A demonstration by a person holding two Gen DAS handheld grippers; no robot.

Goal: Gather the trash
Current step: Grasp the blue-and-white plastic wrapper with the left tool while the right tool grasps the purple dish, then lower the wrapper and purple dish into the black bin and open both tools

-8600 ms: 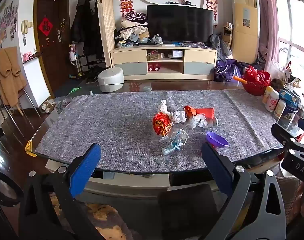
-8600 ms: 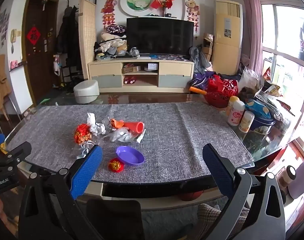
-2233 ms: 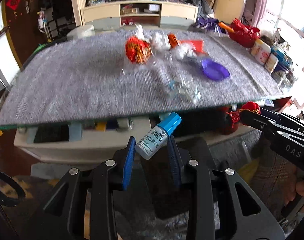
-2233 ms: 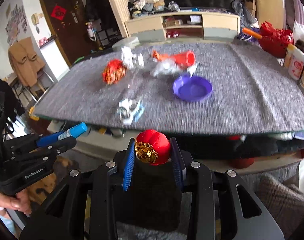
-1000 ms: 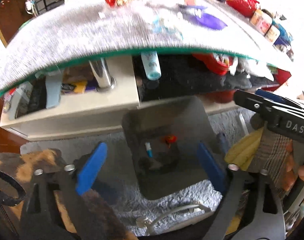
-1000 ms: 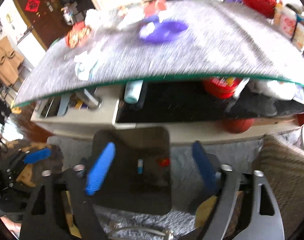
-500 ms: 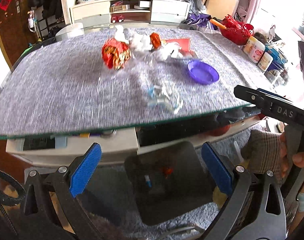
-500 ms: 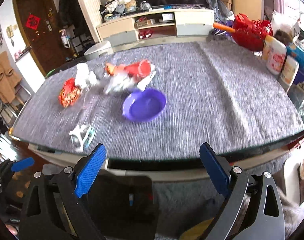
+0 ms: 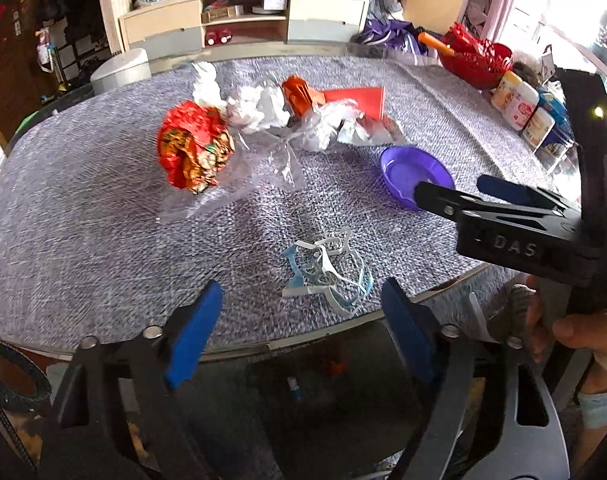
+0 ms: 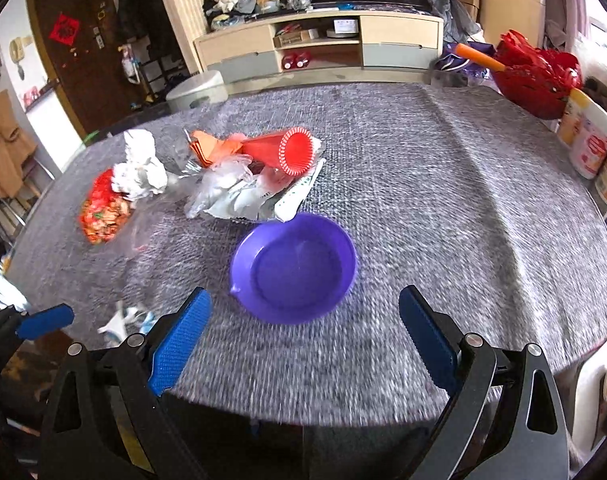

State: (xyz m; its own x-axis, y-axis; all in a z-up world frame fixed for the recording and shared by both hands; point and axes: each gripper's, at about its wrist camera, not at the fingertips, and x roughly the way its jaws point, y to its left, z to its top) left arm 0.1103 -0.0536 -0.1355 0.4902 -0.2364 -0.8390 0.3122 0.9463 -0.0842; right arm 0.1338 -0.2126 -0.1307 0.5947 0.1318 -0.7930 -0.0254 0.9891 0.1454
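Observation:
My left gripper [image 9: 303, 312] hangs over the table's near edge with nothing between its blue pads, its jaws closing. Just beyond it lies a crumpled blue-and-white plastic wrapper [image 9: 327, 268]. Farther back are a red crumpled ball [image 9: 193, 148], white tissue [image 9: 255, 110] and clear plastic film [image 9: 263, 160]. My right gripper [image 10: 305, 324] is open and empty just in front of the purple dish [image 10: 293, 266]. Behind the dish lie a red paper cup [image 10: 291, 152] and pale wrappers [image 10: 239, 196]. A dark bin [image 9: 323, 392] below the table edge holds a small bottle and a red item.
The grey cloth-covered table [image 10: 463, 208] carries white bottles [image 10: 591, 140] and a red basket [image 10: 535, 72] at its right end. A TV cabinet [image 10: 319, 48] stands behind, with a white round bin [image 10: 195, 84] on the floor. A hand [image 9: 583, 324] holds the right gripper.
Both grippers came up from the bin below the table and moved forward over the table edge. The left gripper's jaws have narrowed from wide open. The bottle and red ornament, held earlier, lie in the bin.

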